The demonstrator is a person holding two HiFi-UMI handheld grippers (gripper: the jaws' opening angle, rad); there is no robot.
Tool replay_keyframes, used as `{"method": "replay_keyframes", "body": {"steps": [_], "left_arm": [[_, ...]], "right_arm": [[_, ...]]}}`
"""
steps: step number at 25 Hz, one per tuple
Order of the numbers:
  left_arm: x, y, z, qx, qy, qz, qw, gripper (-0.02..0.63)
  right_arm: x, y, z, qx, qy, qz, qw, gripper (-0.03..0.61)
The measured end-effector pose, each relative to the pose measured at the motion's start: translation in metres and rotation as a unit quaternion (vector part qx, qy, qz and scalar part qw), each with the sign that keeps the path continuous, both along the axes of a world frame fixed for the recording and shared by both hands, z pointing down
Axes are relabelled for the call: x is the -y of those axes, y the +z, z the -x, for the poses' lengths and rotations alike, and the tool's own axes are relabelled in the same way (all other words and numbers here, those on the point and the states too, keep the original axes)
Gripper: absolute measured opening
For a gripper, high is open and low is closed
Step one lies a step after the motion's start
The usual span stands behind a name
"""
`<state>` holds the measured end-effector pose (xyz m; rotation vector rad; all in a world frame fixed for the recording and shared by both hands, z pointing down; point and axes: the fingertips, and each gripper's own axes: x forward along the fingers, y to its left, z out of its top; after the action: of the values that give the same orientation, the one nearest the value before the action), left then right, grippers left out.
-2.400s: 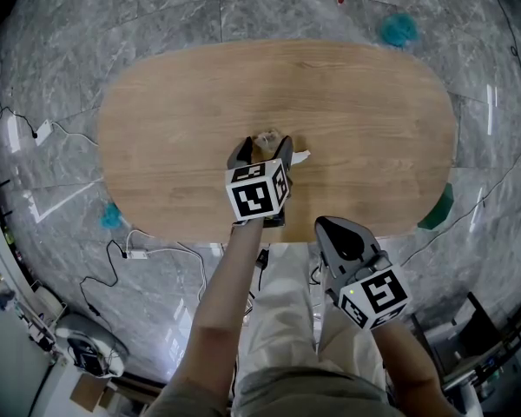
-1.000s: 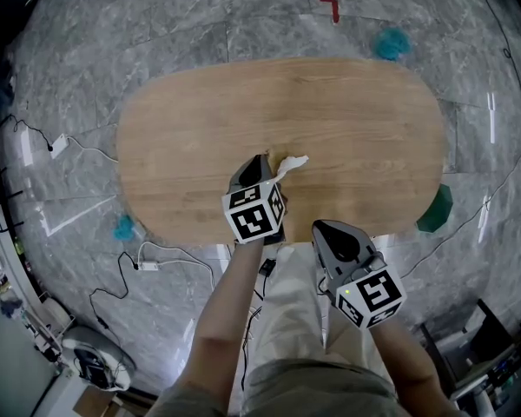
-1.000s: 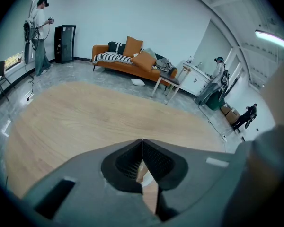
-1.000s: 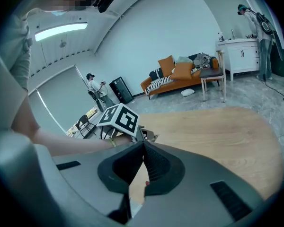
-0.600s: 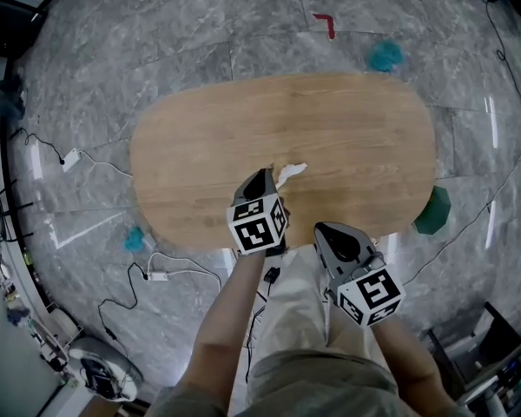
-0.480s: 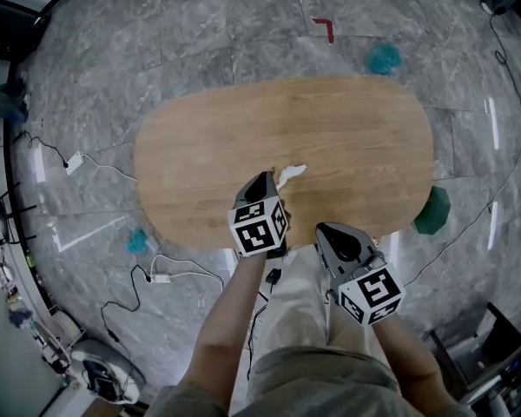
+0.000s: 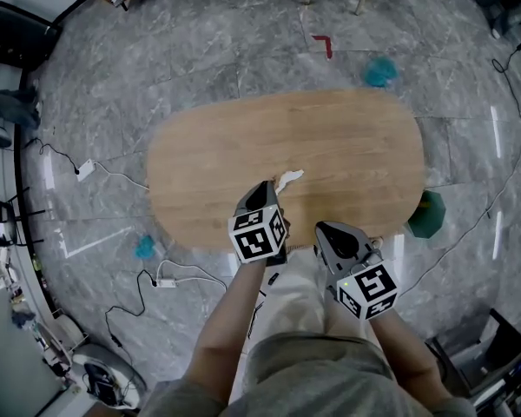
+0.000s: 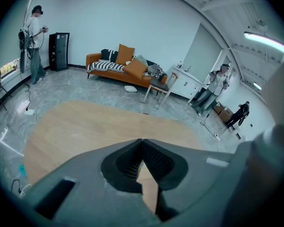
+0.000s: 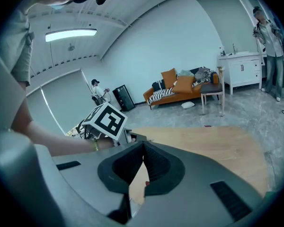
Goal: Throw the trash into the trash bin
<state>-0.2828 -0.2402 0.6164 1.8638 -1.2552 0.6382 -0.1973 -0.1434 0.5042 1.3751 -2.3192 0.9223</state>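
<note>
My left gripper (image 7: 270, 188) hangs above the near edge of the oval wooden table (image 7: 347, 146), shut on a white crumpled paper scrap (image 7: 288, 179) that sticks out past its tips. In the left gripper view the jaws (image 8: 142, 140) meet at their tips, and the scrap itself is hidden there. The right gripper (image 7: 323, 227) hovers just right of it, off the table's near edge, its jaws (image 9: 143, 143) closed with nothing between them. The left gripper's marker cube (image 9: 106, 121) shows in the right gripper view.
A dark green object (image 7: 427, 214) sits on the floor by the table's right end. Cables and a power strip (image 7: 168, 282) lie on the grey floor at the left. An orange sofa (image 8: 118, 67), a stool (image 8: 158, 86) and several people stand far off.
Both grippers have risen and the table looks smaller and farther below. The left gripper has lifted the paper scrap off the tabletop and still holds it.
</note>
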Motion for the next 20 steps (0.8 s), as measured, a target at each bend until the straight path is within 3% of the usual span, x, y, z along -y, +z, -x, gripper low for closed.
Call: {"method": "replay_keyframes", "body": {"steps": [20], "left_arm": [[-0.036,-0.089,-0.043,-0.021,0.045,-0.016,0.9986,0.012]], "right_arm": [[-0.025,-0.070,-0.035,-0.028,0.002,-0.042,0.999,0.008]]}}
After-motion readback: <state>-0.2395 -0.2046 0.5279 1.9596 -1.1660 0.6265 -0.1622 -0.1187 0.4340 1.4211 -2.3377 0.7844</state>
